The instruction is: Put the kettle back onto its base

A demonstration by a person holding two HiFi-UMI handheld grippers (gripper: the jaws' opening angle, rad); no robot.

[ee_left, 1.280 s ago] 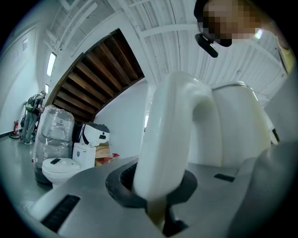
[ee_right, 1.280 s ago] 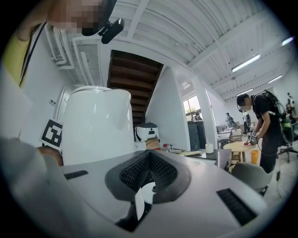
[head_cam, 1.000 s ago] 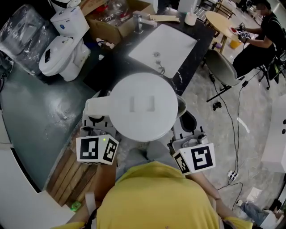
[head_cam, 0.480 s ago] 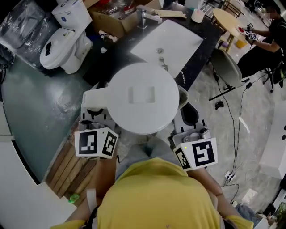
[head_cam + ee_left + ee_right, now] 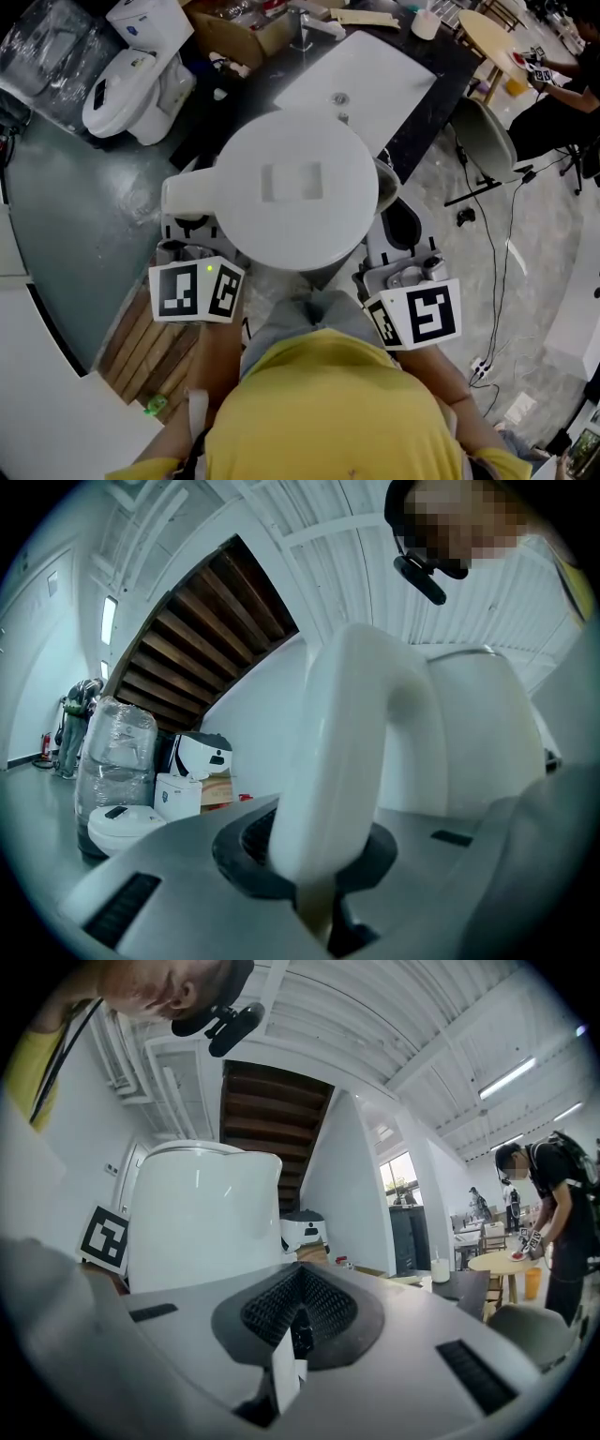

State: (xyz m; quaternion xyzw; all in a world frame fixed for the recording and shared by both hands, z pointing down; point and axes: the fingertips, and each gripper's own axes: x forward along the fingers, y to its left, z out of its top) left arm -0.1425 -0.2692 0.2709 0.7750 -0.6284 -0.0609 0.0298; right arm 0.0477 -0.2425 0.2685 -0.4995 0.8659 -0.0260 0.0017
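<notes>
A white kettle (image 5: 298,192) is carried in the air, seen from above with its round lid facing up and its handle (image 5: 187,197) pointing left. My left gripper (image 5: 190,232) is shut on that handle (image 5: 352,761), which fills the gap between its jaws; the kettle body (image 5: 478,733) rises just behind. My right gripper (image 5: 398,234) hangs beside the kettle's right side, jaws shut with nothing in them. From the right gripper (image 5: 298,1335) the kettle body (image 5: 202,1213) stands close on the left. No kettle base shows in any view.
Ahead lies a black counter (image 5: 422,84) with a white sink (image 5: 361,84), a tap and a cup. Two toilets (image 5: 131,80) and a cardboard box stand at left. A chair (image 5: 483,141), a round table (image 5: 502,1260) and a person (image 5: 553,1213) are at right. Wooden planks (image 5: 155,352) lie lower left.
Both grippers and the kettle have moved forward toward the counter; the sink and toilets now sit nearer in the head view. The grip on the handle is unchanged.
</notes>
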